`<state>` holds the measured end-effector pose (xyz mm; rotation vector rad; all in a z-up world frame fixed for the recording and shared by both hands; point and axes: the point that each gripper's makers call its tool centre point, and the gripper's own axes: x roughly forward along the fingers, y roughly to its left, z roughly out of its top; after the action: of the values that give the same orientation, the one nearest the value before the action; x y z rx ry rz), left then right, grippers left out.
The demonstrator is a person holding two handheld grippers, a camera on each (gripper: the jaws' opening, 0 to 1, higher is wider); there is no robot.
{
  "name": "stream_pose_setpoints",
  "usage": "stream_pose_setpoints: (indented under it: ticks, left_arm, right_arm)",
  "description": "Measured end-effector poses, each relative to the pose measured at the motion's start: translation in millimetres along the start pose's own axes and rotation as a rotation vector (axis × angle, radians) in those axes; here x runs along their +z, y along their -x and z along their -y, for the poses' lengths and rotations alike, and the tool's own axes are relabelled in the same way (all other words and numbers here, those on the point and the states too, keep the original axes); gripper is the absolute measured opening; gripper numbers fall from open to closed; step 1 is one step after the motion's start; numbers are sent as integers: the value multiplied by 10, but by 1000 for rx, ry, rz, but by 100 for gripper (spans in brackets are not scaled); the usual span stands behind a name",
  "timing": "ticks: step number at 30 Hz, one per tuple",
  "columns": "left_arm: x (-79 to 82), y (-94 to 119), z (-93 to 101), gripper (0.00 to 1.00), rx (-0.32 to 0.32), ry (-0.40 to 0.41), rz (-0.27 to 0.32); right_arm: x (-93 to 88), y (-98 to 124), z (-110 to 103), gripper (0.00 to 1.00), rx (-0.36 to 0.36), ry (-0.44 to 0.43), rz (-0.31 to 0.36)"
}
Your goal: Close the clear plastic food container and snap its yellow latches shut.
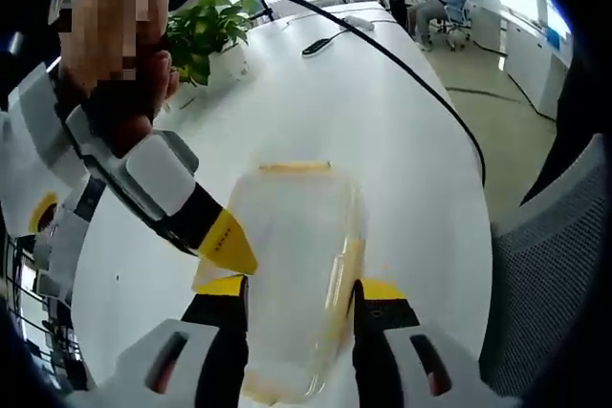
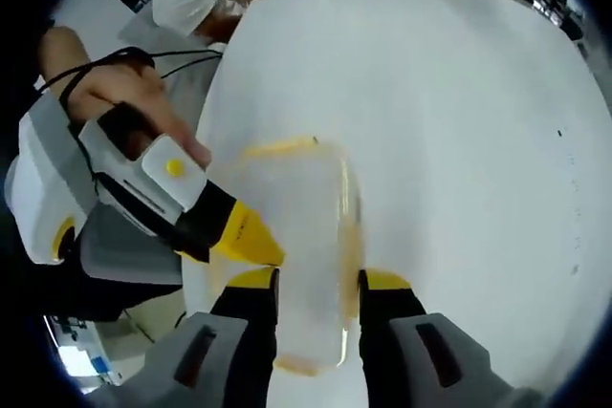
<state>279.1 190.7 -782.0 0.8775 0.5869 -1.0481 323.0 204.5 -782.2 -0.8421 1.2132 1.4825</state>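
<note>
The clear plastic container (image 1: 292, 265) lies on the white table (image 1: 382, 112) with its lid on. Yellow latches show at its far end (image 1: 295, 167) and along its right side (image 1: 350, 260). My left gripper (image 1: 302, 287) straddles the near end, both yellow-tipped jaws against the container's sides. The right gripper (image 1: 228, 241), held by a hand, comes in from the upper left and touches the container's left edge. In the right gripper view the container (image 2: 306, 236) sits between my right gripper's (image 2: 314, 281) jaws, which touch its sides. The left gripper (image 2: 244, 234) touches its left edge there.
A potted green plant (image 1: 206, 31) stands at the table's far left, with a black cable (image 1: 411, 74) running across the top. A grey mesh chair (image 1: 550, 274) is at the right. People sit in the background (image 1: 445, 2), and another person sits beyond the table (image 2: 191, 7).
</note>
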Motion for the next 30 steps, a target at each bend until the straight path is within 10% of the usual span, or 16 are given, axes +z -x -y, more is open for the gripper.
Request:
stream_pose_setpoints:
  ticks: [17,24,30]
  left_arm:
    - [3,32,131,50,-85,-27,-53]
    - [-15,72,287,70,-163,-55,-89]
    - [-29,99,298,76,-161,-22,-100]
  right_arm:
    - [49,46,-38,30,-251,61,65]
    - [64,89,-63,27,-320,96,232]
    - [47,165,-104,49,-403,81,358]
